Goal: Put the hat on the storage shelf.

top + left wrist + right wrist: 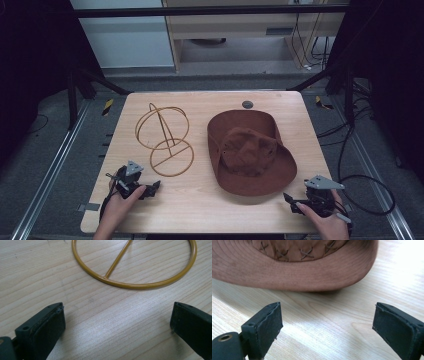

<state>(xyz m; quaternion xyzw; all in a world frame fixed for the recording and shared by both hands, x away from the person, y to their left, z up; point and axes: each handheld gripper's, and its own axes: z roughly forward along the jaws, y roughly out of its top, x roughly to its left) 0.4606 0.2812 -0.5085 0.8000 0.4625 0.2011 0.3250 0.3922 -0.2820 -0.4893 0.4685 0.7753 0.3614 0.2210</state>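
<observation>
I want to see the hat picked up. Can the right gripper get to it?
Probably yes: the right gripper is open, its jaws face the brown hat brim, and bare table lies between them.

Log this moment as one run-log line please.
left gripper: open, empty, facing wire hat stand | right gripper: open, empty, facing brown hat | hat flat on table, beside stand

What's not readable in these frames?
- Hat: its underside is hidden against the table in the high view, and the right gripper view cuts off the crown.
- Wire stand: the left gripper view crops all but the base ring.
- Round mark on the table: too small to identify.
</observation>
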